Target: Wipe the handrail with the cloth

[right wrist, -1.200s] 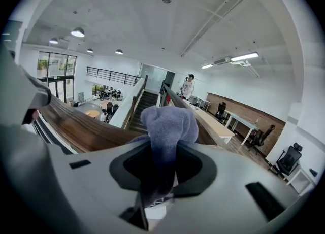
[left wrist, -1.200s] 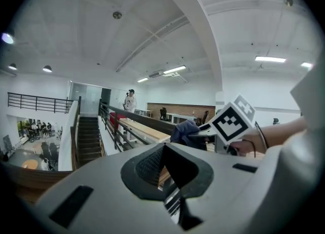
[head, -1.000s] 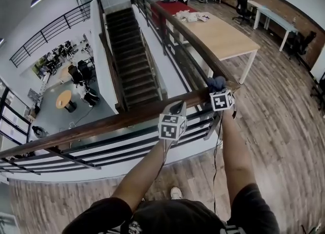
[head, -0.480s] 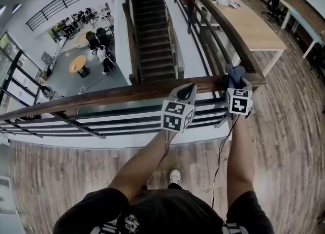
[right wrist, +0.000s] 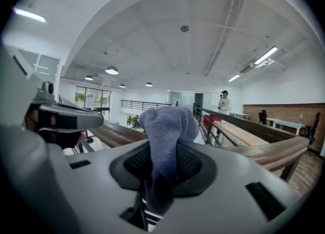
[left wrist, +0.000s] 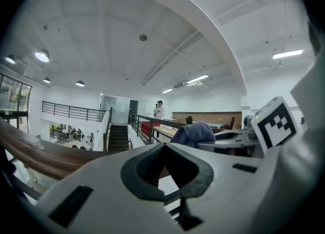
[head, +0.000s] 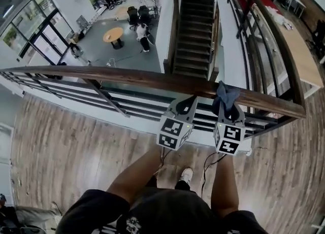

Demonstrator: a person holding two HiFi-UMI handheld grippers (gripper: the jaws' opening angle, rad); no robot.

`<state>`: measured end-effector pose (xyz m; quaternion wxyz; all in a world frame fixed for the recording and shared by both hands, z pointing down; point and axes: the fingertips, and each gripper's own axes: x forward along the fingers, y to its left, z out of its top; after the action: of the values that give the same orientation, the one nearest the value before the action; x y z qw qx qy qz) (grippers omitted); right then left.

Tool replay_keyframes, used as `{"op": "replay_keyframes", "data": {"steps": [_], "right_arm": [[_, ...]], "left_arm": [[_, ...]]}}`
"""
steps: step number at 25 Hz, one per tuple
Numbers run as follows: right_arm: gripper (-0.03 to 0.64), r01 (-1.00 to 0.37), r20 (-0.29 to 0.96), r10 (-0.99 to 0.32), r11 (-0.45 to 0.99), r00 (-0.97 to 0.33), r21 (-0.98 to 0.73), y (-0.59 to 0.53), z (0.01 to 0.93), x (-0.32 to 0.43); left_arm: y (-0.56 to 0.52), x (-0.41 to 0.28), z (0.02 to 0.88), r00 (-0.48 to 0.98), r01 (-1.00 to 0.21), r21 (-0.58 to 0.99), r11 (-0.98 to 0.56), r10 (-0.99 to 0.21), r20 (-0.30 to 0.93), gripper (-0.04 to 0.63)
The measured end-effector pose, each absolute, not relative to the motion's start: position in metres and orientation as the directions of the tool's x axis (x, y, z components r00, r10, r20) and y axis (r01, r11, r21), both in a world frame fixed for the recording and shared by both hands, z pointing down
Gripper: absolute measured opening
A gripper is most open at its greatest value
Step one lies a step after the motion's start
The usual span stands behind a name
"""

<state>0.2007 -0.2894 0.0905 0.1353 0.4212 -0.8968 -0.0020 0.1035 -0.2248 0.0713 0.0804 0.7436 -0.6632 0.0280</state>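
Though on the handrail (head: 127, 78), cloth (head: 226, 97) tight in closed jaws of right hand-held gripper (right wrist: 161, 177).

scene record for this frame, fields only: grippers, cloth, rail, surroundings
left gripper: jaws together, nothing between them; tip at the rail, contact not clear
right gripper: jaws shut on the blue-grey fabric cloth
cloth position: bunched, sticking out past the jaws, over the top of the rail in the head view
long brown wooden handrail: runs left to right in front of the person, dark metal bars below
gripper spacing: side by side, right one nearer the rail's corner
beyond rail: dark staircase going down to a lower floor
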Motion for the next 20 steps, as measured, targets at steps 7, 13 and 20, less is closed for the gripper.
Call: {"op": "replay_keyframes", "data": {"steps": [7,13,20], "right_arm": [[0.103,-0.527,0.278,-0.534,0.843,-0.799,0.103,-0.175,0.125,0.0],[0.104,-0.371,0.332,-0.369,0.927,-0.868,0.06,-0.1,0.173,-0.151],[0.104,-0.285,0.377,-0.264,0.958,-0.888,0.0,-0.053,0.226,-0.302]], "left_arm": [[-0.122,-0.086,0.111,-0.162,-0.973,0.132,0.189,-0.969,0.187,-0.002],[-0.024,-0.244,0.164,-0.405,-0.892,0.099,0.441,-0.877,0.256,-0.002],[0.043,-0.38,0.202,-0.494,-0.846,0.048,0.531,-0.814,0.306,-0.002]]}}
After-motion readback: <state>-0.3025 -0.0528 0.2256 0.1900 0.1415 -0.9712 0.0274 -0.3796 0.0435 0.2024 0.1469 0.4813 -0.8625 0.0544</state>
